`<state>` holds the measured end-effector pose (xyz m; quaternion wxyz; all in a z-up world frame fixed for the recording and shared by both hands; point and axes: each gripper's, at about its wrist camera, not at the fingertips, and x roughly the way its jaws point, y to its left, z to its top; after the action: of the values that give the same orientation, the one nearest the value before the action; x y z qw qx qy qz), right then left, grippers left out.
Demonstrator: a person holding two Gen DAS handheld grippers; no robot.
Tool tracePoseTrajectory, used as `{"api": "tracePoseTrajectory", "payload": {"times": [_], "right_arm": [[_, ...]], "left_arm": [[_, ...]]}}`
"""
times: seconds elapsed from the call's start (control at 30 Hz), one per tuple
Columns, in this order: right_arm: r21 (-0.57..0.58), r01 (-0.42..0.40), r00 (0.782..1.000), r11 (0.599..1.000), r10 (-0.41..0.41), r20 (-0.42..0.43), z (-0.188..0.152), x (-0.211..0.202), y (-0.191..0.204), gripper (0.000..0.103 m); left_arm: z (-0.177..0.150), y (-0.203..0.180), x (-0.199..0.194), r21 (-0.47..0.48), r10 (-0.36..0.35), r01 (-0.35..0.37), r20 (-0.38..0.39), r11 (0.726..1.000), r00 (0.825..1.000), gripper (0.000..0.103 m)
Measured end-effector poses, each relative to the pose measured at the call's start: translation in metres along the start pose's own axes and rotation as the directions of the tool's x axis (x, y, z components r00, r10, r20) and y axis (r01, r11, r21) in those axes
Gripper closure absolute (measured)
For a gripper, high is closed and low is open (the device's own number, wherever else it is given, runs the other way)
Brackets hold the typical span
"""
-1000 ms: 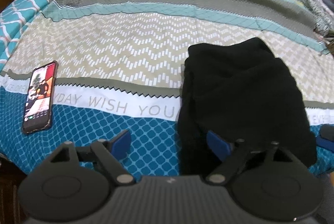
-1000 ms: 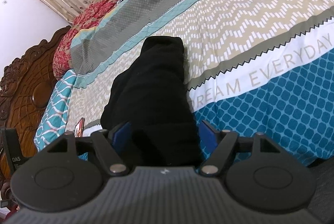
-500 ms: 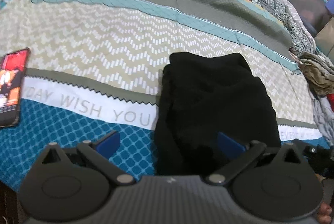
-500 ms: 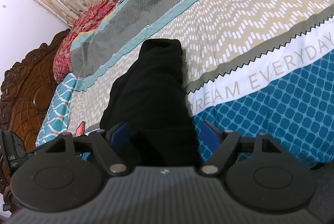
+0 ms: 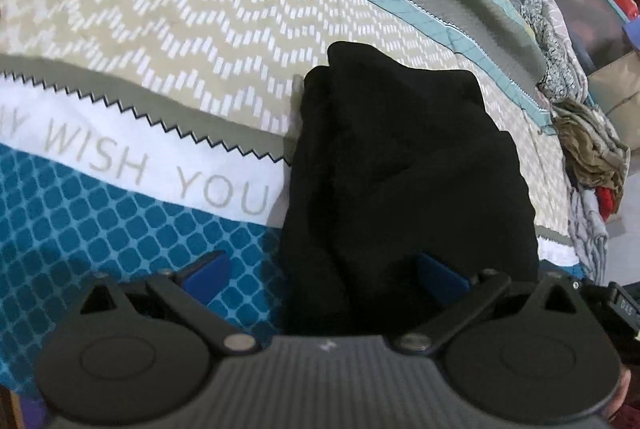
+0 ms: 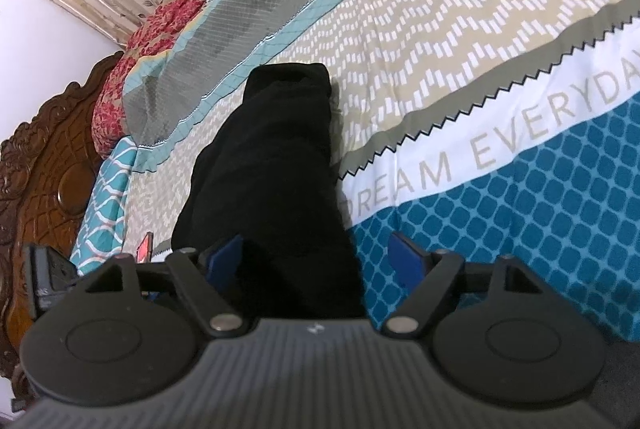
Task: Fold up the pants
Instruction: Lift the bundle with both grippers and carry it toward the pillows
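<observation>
Both tools, the left tool [image 5: 324, 275] and right tool [image 6: 316, 257], had just spread open over the near end of the black fabric pants [image 5: 404, 169], lying bundled on the patterned bedspread [image 5: 160, 29], apparently released or awaiting another fold.

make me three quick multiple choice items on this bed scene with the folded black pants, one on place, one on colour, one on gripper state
1. Where does the folded black cloth pants bundle lie?
A. on the patterned bedspread
B. on the carved wooden headboard
C. on the clothes heap at the bed's edge

2. What colour are the left gripper's pads?
A. red
B. blue
C. white

3. How do the two grippers stand?
A. both shut on the pants
B. one shut, one open
C. both open

Key: 1 A, the pants rest across the bedspread's printed bands. 2 B, blue pads show on both fingers. 3 C, the left gripper and right gripper have pads standing apart; their jaws have just been opening, with the pants' near end between them.
</observation>
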<state>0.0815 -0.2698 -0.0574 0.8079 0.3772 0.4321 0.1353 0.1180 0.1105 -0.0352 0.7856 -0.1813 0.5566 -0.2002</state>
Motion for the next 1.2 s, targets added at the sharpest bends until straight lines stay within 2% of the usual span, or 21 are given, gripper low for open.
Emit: {"api": "tracePoseTrajectory", "payload": {"times": [0.1, 0.17, 0.2, 0.27, 0.3, 0.33, 0.37, 0.4, 0.43, 0.47, 0.5, 0.57, 0.63, 0.73, 0.87, 0.97, 1.07, 1.2], "right_arm": [[0.019, -0.038, 0.999, 0.999, 0.039, -0.031, 0.007, 0.009, -0.002, 0.016], [0.060, -0.089, 0.993, 0.994, 0.093, -0.066, 0.010, 0.018, -0.006, 0.015], [0.099, -0.115, 0.988, 0.988, 0.124, -0.088, 0.012, 0.025, -0.009, 0.013], [0.174, -0.167, 0.974, 0.970, 0.190, -0.125, 0.012, 0.036, -0.014, 0.012], [0.198, -0.187, 0.965, 0.962, 0.218, -0.146, 0.010, 0.042, -0.013, 0.013], [0.178, -0.185, 0.965, 0.966, 0.213, -0.154, 0.009, 0.043, -0.008, 0.013], [0.139, -0.184, 0.965, 0.973, 0.205, -0.163, 0.009, 0.043, -0.001, 0.015], [0.097, -0.184, 0.966, 0.978, 0.198, -0.166, 0.009, 0.039, 0.007, 0.022], [0.082, -0.193, 0.965, 0.978, 0.204, -0.162, 0.010, 0.035, 0.012, 0.027], [0.076, -0.206, 0.965, 0.976, 0.216, -0.152, 0.012, 0.029, 0.016, 0.036], [0.058, -0.220, 0.965, 0.974, 0.226, -0.136, 0.015, 0.022, 0.022, 0.041], [-0.002, -0.234, 0.967, 0.972, 0.232, -0.106, 0.021, 0.012, 0.037, 0.045], [-0.075, -0.240, 0.970, 0.968, 0.237, -0.058, 0.031, 0.002, 0.053, 0.046], [-0.161, -0.247, 0.967, 0.956, 0.253, 0.022, 0.058, -0.006, 0.069, 0.046], [-0.216, -0.245, 0.956, 0.945, 0.272, 0.107, 0.104, 0.000, 0.074, 0.047], [-0.273, -0.215, 0.946, 0.938, 0.269, 0.180, 0.142, 0.013, 0.074, 0.047], [-0.274, -0.190, 0.938, 0.943, 0.257, 0.231, 0.171, 0.041, 0.060, 0.047], [-0.248, -0.149, 0.946, 0.957, 0.211, 0.246, 0.192, 0.087, 0.031, 0.046]], "left_arm": [[-0.002, 0.001, 0.003, -0.022, -0.081, 0.081, -0.013, 0.997, 0.997, 0.002], [-0.006, -0.006, 0.011, -0.026, -0.162, 0.161, -0.048, 0.987, 0.986, 0.013], [-0.009, -0.011, 0.015, -0.014, -0.166, 0.166, -0.057, 0.986, 0.984, 0.013], [-0.014, -0.026, 0.018, 0.048, -0.102, 0.103, -0.034, 0.993, 0.994, 0.014], [-0.015, -0.031, 0.018, 0.066, -0.087, 0.088, -0.028, 0.994, 0.996, 0.019], [-0.014, -0.033, 0.017, 0.069, -0.086, 0.087, -0.027, 0.994, 0.996, 0.030], [-0.011, -0.034, 0.014, 0.068, -0.090, 0.092, -0.027, 0.993, 0.996, 0.036], [-0.008, -0.035, 0.009, 0.068, -0.093, 0.094, -0.022, 0.993, 0.995, 0.047], [-0.004, -0.037, 0.005, 0.069, -0.099, 0.100, -0.015, 0.993, 0.995, 0.053], [0.001, -0.040, 0.000, 0.071, -0.114, 0.114, -0.007, 0.991, 0.994, 0.054], [0.004, -0.044, -0.004, 0.078, -0.129, 0.128, 0.002, 0.989, 0.992, 0.055], [0.014, -0.060, -0.011, 0.123, -0.144, 0.140, 0.027, 0.982, 0.989, 0.055], [0.032, -0.080, -0.015, 0.187, -0.131, 0.119, 0.057, 0.975, 0.990, 0.055], [0.073, -0.102, -0.014, 0.235, -0.141, 0.113, 0.105, 0.965, 0.984, 0.055], [0.134, -0.131, -0.001, 0.266, -0.162, 0.115, 0.165, 0.957, 0.973, 0.055], [0.178, -0.150, 0.027, 0.282, -0.161, 0.099, 0.204, 0.954, 0.966, 0.055], [0.215, -0.157, 0.066, 0.269, -0.138, 0.073, 0.232, 0.960, 0.963, 0.055], [0.240, -0.152, 0.125, 0.236, -0.068, 0.015, 0.216, 0.972, 0.974, 0.055]]}}
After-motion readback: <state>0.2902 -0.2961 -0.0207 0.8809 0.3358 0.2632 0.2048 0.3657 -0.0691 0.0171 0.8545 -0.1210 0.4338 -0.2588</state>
